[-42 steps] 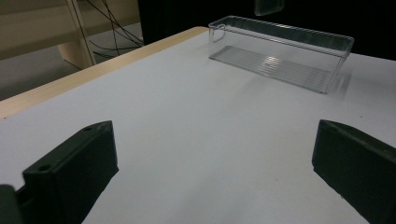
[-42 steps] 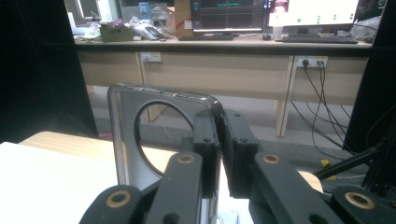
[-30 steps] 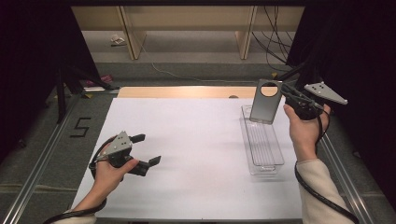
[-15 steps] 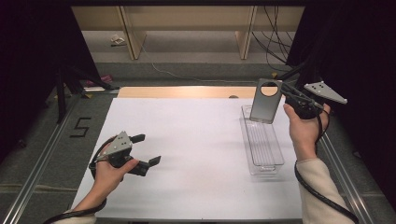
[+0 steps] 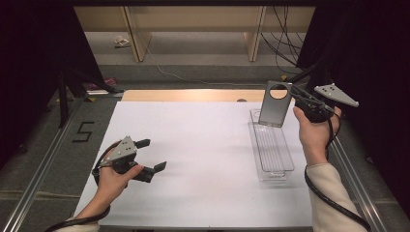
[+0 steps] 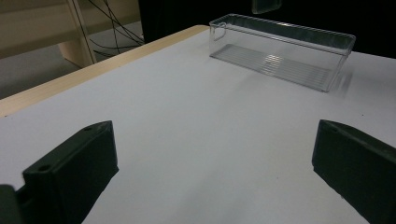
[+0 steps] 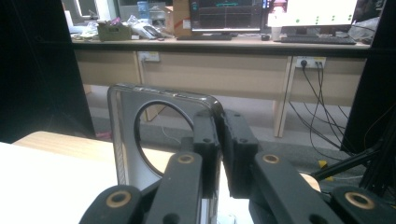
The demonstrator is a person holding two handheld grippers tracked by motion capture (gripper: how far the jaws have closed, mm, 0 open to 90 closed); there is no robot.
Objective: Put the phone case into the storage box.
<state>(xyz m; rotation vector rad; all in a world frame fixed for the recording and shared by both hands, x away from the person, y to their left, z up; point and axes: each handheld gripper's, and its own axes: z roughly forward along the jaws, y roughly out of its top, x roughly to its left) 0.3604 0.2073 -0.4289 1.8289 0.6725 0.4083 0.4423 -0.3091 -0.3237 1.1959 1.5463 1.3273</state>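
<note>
Clamped edge-on in the right gripper (image 7: 217, 154), a grey phone case (image 5: 274, 104) is held upright above the clear tray (image 5: 273, 145), while the left gripper (image 5: 150, 154) is held spread, empty.

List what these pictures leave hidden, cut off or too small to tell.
- Phone case, right gripper view: its lower part is hidden behind the right gripper clamped on its edge.
- Phone case, left gripper view: cut off by the top edge, just a corner above the clear tray.
- Small object on the far floor, high view: too small to identify.
- Left gripper, left gripper view: jaws cut off by the bottom edge.
</note>
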